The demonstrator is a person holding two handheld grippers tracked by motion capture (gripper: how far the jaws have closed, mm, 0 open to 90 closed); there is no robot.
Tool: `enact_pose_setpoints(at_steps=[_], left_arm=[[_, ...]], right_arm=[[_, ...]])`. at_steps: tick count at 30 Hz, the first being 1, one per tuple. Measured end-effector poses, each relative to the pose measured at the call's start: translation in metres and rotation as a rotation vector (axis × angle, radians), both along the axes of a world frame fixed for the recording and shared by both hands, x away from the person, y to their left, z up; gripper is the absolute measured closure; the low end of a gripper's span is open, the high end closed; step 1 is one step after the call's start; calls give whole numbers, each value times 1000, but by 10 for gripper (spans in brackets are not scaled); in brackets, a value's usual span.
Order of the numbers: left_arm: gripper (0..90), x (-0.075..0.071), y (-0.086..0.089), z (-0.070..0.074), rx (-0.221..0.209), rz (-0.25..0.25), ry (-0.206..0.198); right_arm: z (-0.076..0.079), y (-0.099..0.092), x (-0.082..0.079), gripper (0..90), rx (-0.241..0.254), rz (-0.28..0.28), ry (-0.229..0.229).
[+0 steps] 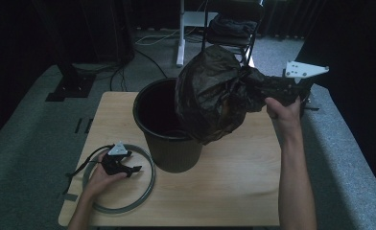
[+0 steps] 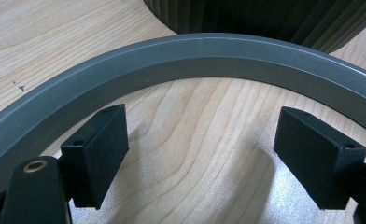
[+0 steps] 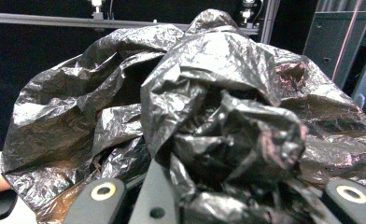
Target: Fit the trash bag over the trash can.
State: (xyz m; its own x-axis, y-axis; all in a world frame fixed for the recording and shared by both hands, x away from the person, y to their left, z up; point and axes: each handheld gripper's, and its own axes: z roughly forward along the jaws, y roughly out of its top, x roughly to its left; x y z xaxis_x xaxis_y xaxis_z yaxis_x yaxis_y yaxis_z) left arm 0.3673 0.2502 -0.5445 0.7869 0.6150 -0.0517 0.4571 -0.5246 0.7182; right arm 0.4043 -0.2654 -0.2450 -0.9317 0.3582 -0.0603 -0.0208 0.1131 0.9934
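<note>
The right gripper (image 1: 291, 91) clamps the bunched neck of a light, crinkly black bin liner (image 1: 215, 93) above the waste bin (image 1: 169, 139); the left gripper (image 1: 121, 163) rests wide open inside the grey ring (image 1: 145, 189) beside the bin.

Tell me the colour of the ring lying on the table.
Grey; the ring shows best in the left gripper view.

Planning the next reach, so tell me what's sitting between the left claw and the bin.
In the left gripper view, the grey ring's arc crosses between the open left claw and the bin, with bare wooden table either side.
</note>
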Motion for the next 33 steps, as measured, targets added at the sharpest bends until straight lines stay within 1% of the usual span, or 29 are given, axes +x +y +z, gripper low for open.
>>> enact_pose_setpoints(at_steps=[5,6,11,17,23,26,30,33], left_arm=[[182,0,0,0,0,0,0],[182,0,0,0,5,-3,-1],[182,0,1,0,2,-4,1],[182,0,0,0,-2,0,-5],[182,0,0,0,-2,0,-4],[182,0,1,0,0,-2,1],[182,0,1,0,0,-2,0],[182,0,1,0,0,-2,1]], right_arm=[[6,16,4,840,-15,19,-3],[6,16,4,840,-15,19,-3],[11,27,7,841,-11,36,-6],[17,41,8,840,-21,55,-11],[18,54,13,839,-41,60,-7],[17,58,15,839,-37,66,0],[17,64,16,839,-45,68,3],[20,73,17,839,-55,74,1]])
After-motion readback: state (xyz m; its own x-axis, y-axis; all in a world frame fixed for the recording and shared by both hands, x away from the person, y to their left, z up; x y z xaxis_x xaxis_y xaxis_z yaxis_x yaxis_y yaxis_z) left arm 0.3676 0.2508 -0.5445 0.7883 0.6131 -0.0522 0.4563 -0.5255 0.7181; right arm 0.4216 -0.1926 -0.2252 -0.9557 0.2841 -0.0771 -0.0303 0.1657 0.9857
